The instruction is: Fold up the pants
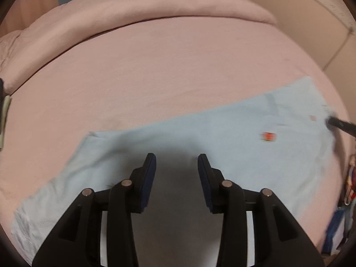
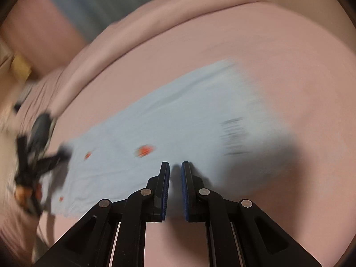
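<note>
Pale blue pants (image 1: 200,138) lie flat in a long strip on a pink bed (image 1: 155,71), running from lower left to upper right in the left wrist view. A small red-orange label (image 1: 268,136) sits on the cloth; its writing is too small and blurred to read. In the right wrist view the same label (image 2: 144,150) shows as an orange smear, with smaller orange spots near it, and a patch of dark print (image 2: 233,136) further along the fabric (motion blur, no letters legible).

Left gripper (image 1: 176,161) hovers over the near edge of the pants, jaws parted, nothing between the blue pads (image 1: 149,173). Right gripper (image 2: 175,166) has its jaws nearly together with only a thin gap, and no cloth is visibly pinched; it sits above the near edge of the pants.

A rolled pink duvet (image 1: 144,13) lies across the far side of the bed. A beige wall (image 1: 311,44) stands to the right. Cluttered colourful items (image 1: 347,189) show at the right rim, unclear what. The right wrist view is heavily blurred.
</note>
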`<action>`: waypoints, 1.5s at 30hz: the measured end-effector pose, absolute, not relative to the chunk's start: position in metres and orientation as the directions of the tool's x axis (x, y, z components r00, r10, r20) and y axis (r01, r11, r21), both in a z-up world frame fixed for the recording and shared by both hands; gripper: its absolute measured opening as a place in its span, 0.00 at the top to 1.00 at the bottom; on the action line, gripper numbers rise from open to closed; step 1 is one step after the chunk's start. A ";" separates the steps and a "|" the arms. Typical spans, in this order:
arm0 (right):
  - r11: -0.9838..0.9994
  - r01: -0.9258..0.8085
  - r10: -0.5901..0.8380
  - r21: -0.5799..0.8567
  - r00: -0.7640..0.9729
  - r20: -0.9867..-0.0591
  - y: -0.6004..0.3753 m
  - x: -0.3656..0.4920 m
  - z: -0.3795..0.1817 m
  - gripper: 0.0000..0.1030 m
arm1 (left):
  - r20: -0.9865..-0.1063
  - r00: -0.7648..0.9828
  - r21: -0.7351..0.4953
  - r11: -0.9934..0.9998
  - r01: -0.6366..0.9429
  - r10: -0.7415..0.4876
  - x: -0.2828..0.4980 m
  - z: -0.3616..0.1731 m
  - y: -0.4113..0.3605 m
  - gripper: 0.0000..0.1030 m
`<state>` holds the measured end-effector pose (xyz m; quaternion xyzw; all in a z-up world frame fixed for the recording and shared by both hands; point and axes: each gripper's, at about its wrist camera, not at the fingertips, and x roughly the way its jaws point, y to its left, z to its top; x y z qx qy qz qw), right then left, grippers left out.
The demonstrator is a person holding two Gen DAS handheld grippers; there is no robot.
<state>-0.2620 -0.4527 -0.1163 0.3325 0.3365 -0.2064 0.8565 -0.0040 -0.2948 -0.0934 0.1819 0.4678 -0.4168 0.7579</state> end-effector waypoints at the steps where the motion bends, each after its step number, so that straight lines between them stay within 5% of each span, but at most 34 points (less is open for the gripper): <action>1: 0.677 0.596 -0.159 0.433 0.692 -0.704 -0.458 -0.271 -0.114 0.88 | -0.854 0.195 -0.134 0.567 0.813 -0.483 -0.014 -0.089 -0.298 0.62; 6: 0.639 0.638 -0.222 0.431 0.689 -0.690 -0.474 -0.283 -0.113 0.88 | -0.826 0.065 -0.231 0.441 0.867 -0.560 -0.069 -0.079 -0.335 0.61; 15: 0.561 0.682 -0.234 0.469 0.674 -0.701 -0.471 -0.324 -0.135 0.88 | -0.862 0.058 -0.163 0.382 0.910 -0.504 -0.106 -0.112 -0.347 0.57; 17: 0.515 0.654 -0.216 0.554 0.725 -0.654 -0.470 -0.342 -0.132 0.83 | -0.862 0.040 -0.191 0.398 0.897 -0.505 -0.103 -0.111 -0.342 0.56; 19: 0.487 0.626 -0.208 0.609 0.760 -0.615 -0.466 -0.348 -0.132 0.60 | -0.859 0.025 -0.228 0.427 0.875 -0.512 -0.101 -0.107 -0.334 0.54; 21: 0.466 0.594 -0.186 0.656 0.790 -0.584 -0.465 -0.348 -0.134 0.56 | -0.845 0.006 -0.280 0.452 0.847 -0.534 -0.097 -0.105 -0.329 0.52; 32: 0.426 0.576 -0.208 0.698 0.813 -0.544 -0.489 -0.308 -0.143 0.57 | -0.749 -0.179 -0.587 0.515 0.624 -0.638 -0.087 -0.113 -0.325 0.48; 35: 0.423 0.581 -0.227 0.695 0.811 -0.540 -0.488 -0.313 -0.145 0.73 | -0.689 -0.232 -0.688 0.518 0.508 -0.687 -0.074 -0.119 -0.312 0.49; 36: 0.417 0.577 -0.219 0.702 0.814 -0.539 -0.486 -0.311 -0.145 0.79 | -0.676 -0.242 -0.705 0.514 0.488 -0.696 -0.072 -0.121 -0.309 0.49; 45: 0.626 0.559 -0.292 0.544 0.815 -0.501 -0.443 -0.278 -0.078 0.80 | -0.633 -0.254 -0.753 0.506 0.422 -0.731 -0.067 -0.110 -0.299 0.42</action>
